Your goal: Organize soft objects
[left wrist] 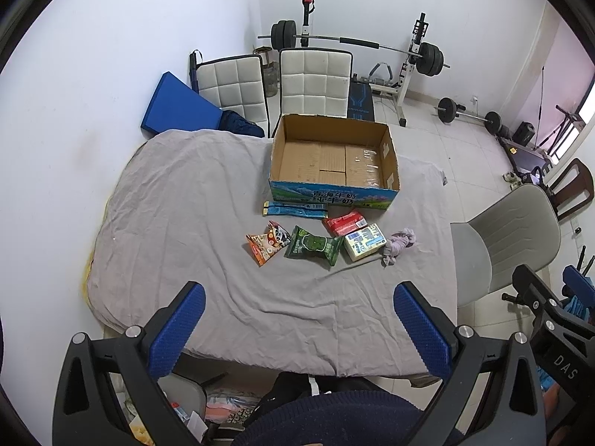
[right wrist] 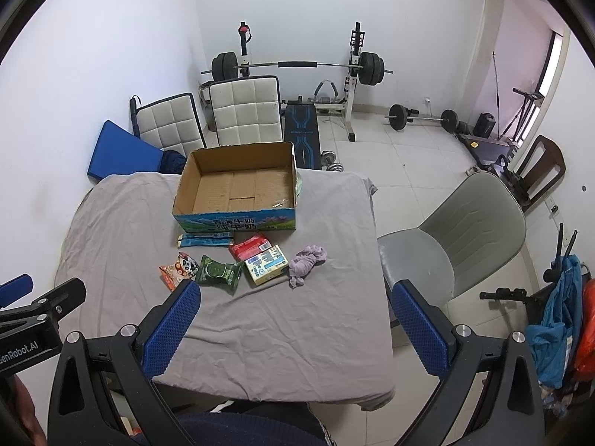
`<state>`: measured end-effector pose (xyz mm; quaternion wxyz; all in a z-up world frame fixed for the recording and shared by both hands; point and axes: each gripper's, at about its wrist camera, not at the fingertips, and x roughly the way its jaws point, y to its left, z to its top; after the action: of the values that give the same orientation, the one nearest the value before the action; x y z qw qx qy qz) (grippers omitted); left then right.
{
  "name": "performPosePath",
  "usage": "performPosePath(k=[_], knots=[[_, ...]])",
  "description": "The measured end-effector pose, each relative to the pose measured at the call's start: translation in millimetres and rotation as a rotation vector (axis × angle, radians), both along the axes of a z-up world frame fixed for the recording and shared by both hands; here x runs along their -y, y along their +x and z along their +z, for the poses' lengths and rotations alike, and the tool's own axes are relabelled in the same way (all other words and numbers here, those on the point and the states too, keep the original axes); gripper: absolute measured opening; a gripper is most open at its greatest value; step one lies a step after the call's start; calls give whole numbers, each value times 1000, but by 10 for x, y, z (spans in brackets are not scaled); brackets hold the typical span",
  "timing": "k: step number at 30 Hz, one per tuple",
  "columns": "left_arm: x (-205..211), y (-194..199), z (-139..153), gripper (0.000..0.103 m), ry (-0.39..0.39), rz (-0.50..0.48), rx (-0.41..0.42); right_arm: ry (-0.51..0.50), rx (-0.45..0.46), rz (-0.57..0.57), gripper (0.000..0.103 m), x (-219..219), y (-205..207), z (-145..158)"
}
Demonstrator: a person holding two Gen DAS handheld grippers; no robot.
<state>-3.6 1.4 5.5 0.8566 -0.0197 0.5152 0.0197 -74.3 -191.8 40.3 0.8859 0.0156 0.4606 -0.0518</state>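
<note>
Left wrist view: the left tongs point(left wrist: 299, 325) hang wide apart and empty over the near edge of the worktop draped in wrinkled grey cloth point(left wrist: 178, 200); the right tongs point(right wrist: 293, 327) likewise gape, gripping nothing. Beyond them lie an orange panda-print snack pouch point(left wrist: 266, 247), a dark green snack packet point(left wrist: 314, 247), a pale yellow tissue pack point(left wrist: 364, 241), a red pack point(left wrist: 344, 221), a crumpled lilac cloth point(left wrist: 398, 243) and a blue strip packet point(left wrist: 295, 209), all just before the open, empty cardboard box point(left wrist: 334, 160).
</note>
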Motion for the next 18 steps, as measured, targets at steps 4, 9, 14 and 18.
performPosePath(k=[4, 9, 14, 18], knots=[[-7, -18, 29, 103, 1, 1, 7, -1, 8, 1, 103, -17, -10, 34], [21, -11, 30, 103, 6, -6, 9, -2, 7, 7, 103, -24, -20, 47], [15, 0, 41, 103, 6, -6, 6, -2, 11, 5, 103, -38, -19, 66], [11, 4, 38, 103, 10, -8, 6, -1, 11, 10, 103, -44, -24, 78]])
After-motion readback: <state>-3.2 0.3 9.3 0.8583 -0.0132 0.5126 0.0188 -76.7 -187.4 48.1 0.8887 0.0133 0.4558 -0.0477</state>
